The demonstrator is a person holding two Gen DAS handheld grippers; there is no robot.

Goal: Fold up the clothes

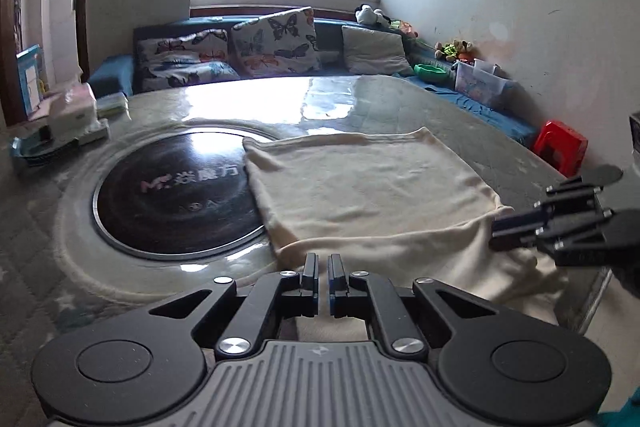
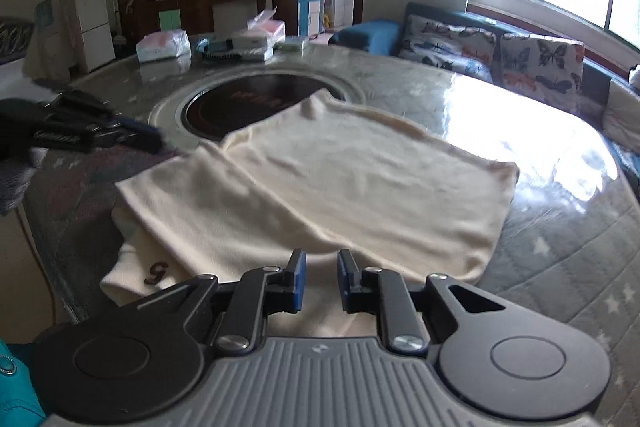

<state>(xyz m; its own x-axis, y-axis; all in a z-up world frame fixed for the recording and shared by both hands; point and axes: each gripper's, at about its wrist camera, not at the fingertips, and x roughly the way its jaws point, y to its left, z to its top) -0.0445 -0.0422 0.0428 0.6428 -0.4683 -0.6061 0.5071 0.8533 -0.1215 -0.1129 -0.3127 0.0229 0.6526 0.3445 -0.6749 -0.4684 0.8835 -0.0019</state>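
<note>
Right wrist view: the cream garment (image 2: 320,187) is spread on the round table (image 2: 560,227), one corner over the dark glass disc (image 2: 248,103), with a fold already laid across its top. A lower layer bearing a dark mark still hangs off the near table edge, so further folding seems to be left. The right gripper (image 2: 322,277) is held slightly open just above the near hem, gripping nothing. The left gripper (image 1: 323,277) is nearly closed and empty, though cloth beneath its tips may be touched.
</note>
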